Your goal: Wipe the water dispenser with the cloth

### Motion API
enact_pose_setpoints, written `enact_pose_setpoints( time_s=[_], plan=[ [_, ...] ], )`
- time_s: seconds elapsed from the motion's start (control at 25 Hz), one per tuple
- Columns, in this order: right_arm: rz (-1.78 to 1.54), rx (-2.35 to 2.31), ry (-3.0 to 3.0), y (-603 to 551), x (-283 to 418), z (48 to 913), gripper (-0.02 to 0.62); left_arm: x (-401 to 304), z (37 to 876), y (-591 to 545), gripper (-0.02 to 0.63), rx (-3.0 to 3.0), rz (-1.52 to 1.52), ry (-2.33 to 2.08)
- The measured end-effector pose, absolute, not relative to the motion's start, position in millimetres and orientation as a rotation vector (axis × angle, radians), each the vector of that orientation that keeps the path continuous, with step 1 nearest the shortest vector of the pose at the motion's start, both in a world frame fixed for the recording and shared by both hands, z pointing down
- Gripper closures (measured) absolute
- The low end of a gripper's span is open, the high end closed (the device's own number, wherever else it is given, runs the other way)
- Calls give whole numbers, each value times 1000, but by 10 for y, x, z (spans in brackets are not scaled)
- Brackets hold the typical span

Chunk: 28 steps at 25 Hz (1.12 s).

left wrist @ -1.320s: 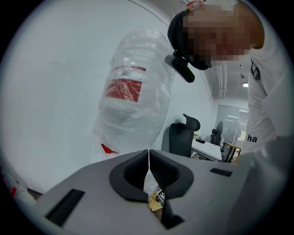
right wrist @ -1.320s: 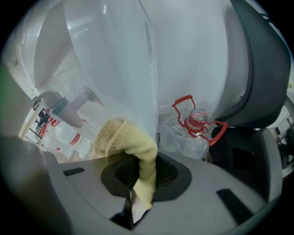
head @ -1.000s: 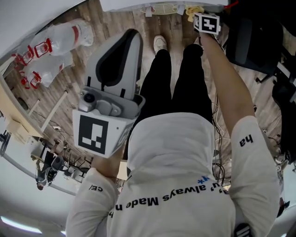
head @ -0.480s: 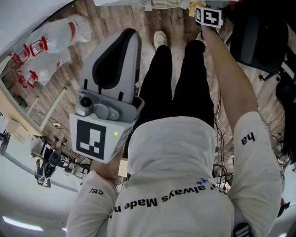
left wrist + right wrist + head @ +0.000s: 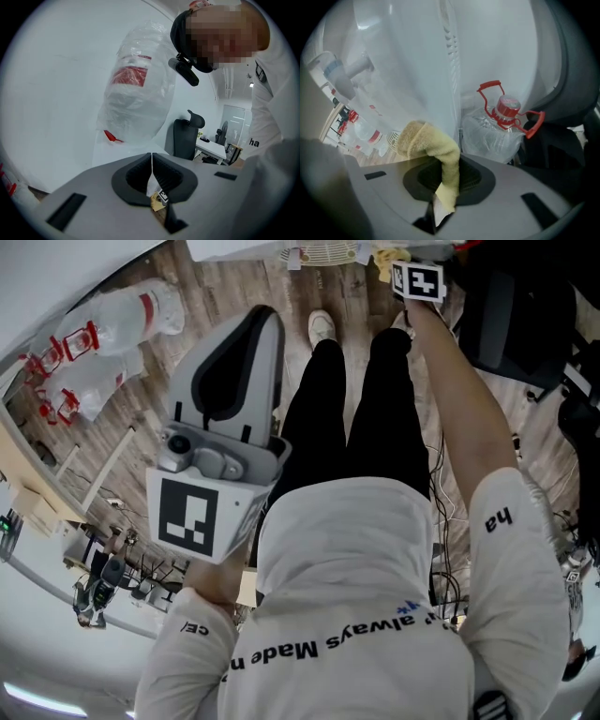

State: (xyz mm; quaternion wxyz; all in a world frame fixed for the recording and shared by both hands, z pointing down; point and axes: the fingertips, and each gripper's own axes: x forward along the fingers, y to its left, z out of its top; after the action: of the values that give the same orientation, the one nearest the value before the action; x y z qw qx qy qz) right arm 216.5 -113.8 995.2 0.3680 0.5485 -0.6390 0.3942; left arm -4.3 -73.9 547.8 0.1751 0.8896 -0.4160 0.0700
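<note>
My right gripper (image 5: 449, 178) is clamped on the yellow cloth (image 5: 433, 140), right up against the water dispenser (image 5: 412, 56) panel. Left gripper (image 5: 151, 173) is closed on nothing. Risk: only 1 thin fold is pinched, so wipe friction could drag the cloth out.

Right tongs (image 5: 446, 180) — a touch nearer

only readable print is on the person's white shirt (image 5: 347, 549): "always made" runs across the back, upside down in the head view and cut off at both ends. the right sleeve (image 5: 511, 549) says "ha". red labels on the water bottles (image 5: 131, 306) are too small to read.
</note>
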Motion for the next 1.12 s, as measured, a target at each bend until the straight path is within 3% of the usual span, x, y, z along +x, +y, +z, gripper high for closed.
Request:
enact_pose_setpoints(
  time_s=[0.56, 1.12],
  plan=[
    [912, 1528, -1783, -865, 2216, 8843, 537, 51, 4889, -866, 580, 2548, 125, -1175],
    [734, 1644, -1958, -836, 2000, 7156, 537, -69, 4415, -939, 580, 2587, 82, -1166]
  ],
)
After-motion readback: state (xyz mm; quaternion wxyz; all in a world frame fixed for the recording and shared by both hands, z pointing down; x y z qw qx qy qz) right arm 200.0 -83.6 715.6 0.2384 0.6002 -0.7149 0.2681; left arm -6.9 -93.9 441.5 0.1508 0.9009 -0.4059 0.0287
